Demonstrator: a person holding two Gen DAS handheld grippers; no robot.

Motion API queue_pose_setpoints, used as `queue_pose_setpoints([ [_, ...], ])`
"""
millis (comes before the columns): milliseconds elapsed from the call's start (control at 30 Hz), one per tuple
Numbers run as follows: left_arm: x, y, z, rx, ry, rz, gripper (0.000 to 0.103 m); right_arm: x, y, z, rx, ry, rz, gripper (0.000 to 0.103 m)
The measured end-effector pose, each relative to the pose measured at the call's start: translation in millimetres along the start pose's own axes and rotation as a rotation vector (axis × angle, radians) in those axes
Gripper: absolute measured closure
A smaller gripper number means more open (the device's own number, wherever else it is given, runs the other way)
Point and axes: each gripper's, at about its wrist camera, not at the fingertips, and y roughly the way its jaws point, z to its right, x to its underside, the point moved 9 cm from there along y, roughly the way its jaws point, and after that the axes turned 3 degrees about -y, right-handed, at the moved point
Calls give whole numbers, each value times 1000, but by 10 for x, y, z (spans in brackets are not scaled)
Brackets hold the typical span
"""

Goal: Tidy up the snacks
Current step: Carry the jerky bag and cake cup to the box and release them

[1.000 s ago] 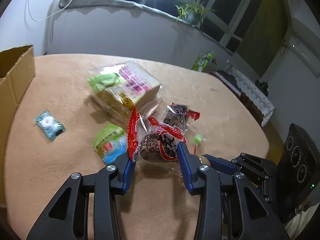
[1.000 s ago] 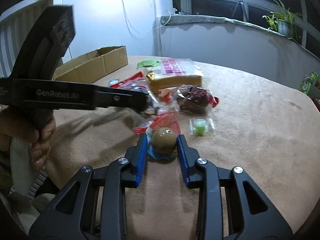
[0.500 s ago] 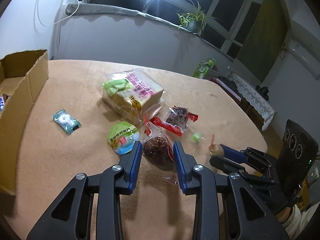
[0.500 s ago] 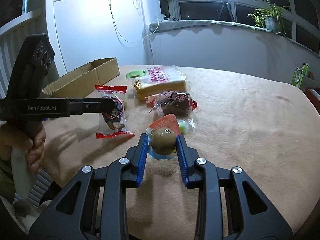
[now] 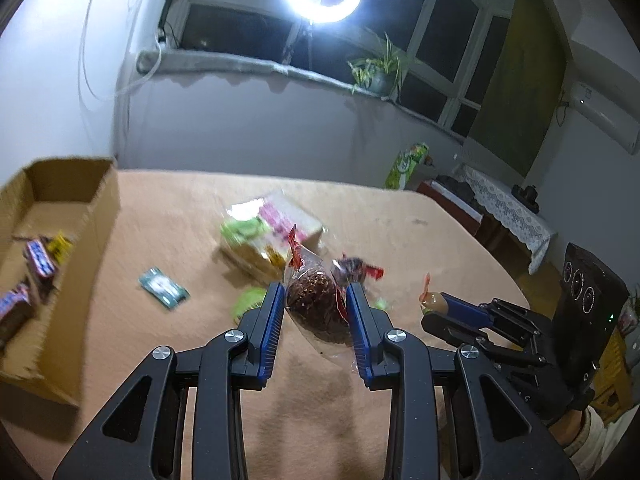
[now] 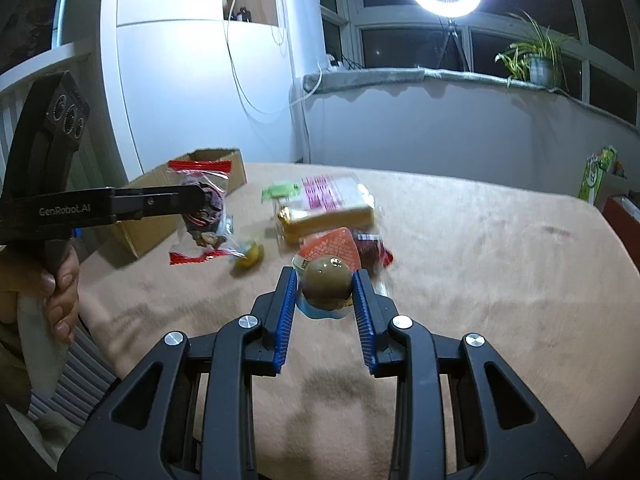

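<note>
My left gripper (image 5: 316, 296) is shut on a clear red-edged packet with a dark brown cake (image 5: 316, 308) and holds it above the tan table (image 5: 180, 208). From the right wrist view the same packet (image 6: 202, 216) hangs from the left gripper (image 6: 200, 200). My right gripper (image 6: 325, 284) is shut on a packed brown egg (image 6: 326, 286) with a red top flap, also lifted. In the left wrist view the right gripper (image 5: 438, 302) carries that egg (image 5: 432, 300) at the right.
An open cardboard box (image 5: 76, 248) with wrapped bars stands at the left table edge. A bread bag (image 5: 272, 236), a teal candy packet (image 5: 164, 288), a green round snack (image 5: 250, 302) and another dark cake packet (image 5: 354, 268) lie on the table. A green carton (image 5: 408, 164) stands beyond.
The left gripper closed on the dark cake packet and lifted it off the table. The right gripper rose with the egg. Both views tilted up, and the box came further into view.
</note>
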Motion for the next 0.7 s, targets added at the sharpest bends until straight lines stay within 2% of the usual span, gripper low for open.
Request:
queue_pose_setpoints([
  [367, -274, -512, -375, -86, -18, 121, 73, -475, 48, -267, -27, -78, 47, 73],
  [700, -335, -1121, -1235, -230, -110, 218, 73, -1031, 358, -1090, -135, -185, 104, 73],
])
